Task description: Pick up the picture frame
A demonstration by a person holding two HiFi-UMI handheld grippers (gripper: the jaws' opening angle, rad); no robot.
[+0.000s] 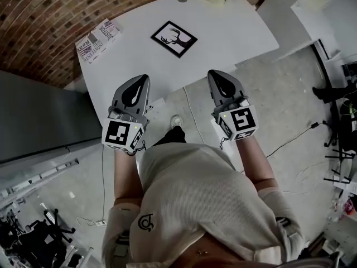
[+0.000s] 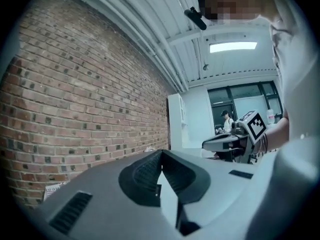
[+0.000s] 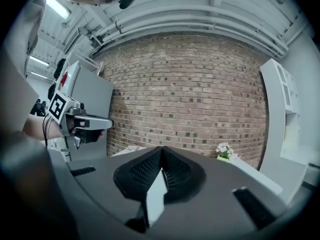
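- The 2 tools, left gripper (image 1: 140, 81) and right gripper (image 1: 216, 76), hover at the near edge of the white table (image 1: 240, 35), jaws pressed together, holding nothing
- The picture frame (image 1: 173, 38) lies flat mid-table, well apart from both
- Risk: if the jaws reach it closed, they may shove it toward the magazine (image 1: 97, 39) instead of gripping

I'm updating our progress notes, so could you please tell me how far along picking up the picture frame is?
Done: nothing yet; the picture frame lies flat on the table, untouched. In hand: the left gripper and right gripper are shut and empty, short of the frame by the table's near edge. Left: open, grip, lift.
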